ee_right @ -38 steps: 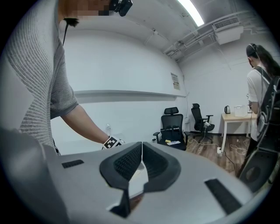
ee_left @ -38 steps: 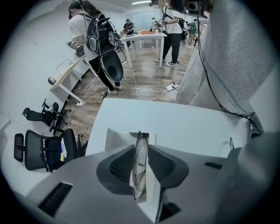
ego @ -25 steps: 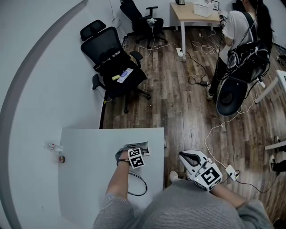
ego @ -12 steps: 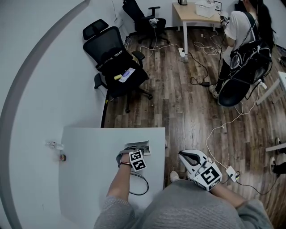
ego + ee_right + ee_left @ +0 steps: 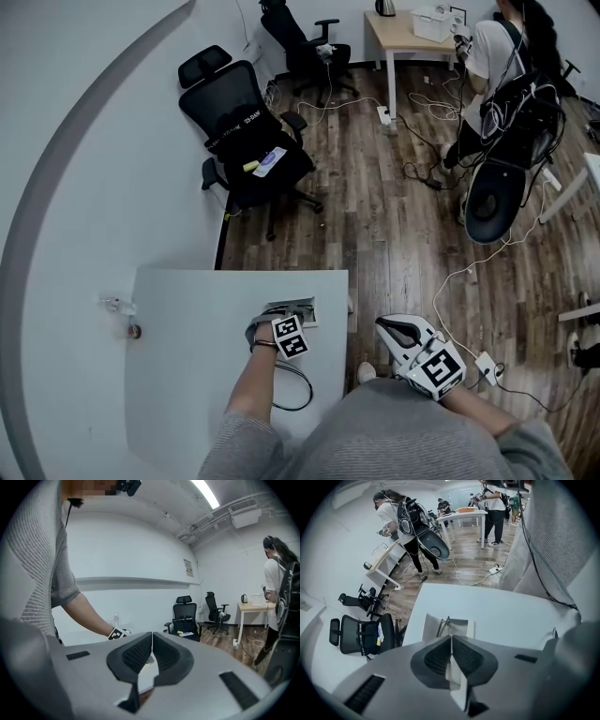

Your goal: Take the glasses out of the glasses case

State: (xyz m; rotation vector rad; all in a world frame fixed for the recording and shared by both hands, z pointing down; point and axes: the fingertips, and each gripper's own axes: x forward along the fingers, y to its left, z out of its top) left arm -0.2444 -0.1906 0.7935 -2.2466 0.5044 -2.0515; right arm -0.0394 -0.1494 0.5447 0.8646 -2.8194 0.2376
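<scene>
Left gripper (image 5: 450, 638): I hold it pointing steeply down over the open glasses case (image 5: 464, 626), jaws closed on a thin wire of the glasses (image 5: 440, 626), which lie inside the case. Right gripper (image 5: 152, 635): jaws together, empty, well apart from the case, beyond the table (image 5: 187, 375) edge

Left gripper (image 5: 450, 637) jaws block the near end of the glasses case (image 5: 432, 626). The glasses (image 5: 442, 624) show only as thin wire, so pad contact is too fine to tell. Head view: marker cube (image 5: 290, 337) covers the jaws. Small items (image 5: 116, 305) at the table (image 5: 187, 384) edge are unidentifiable.
</scene>
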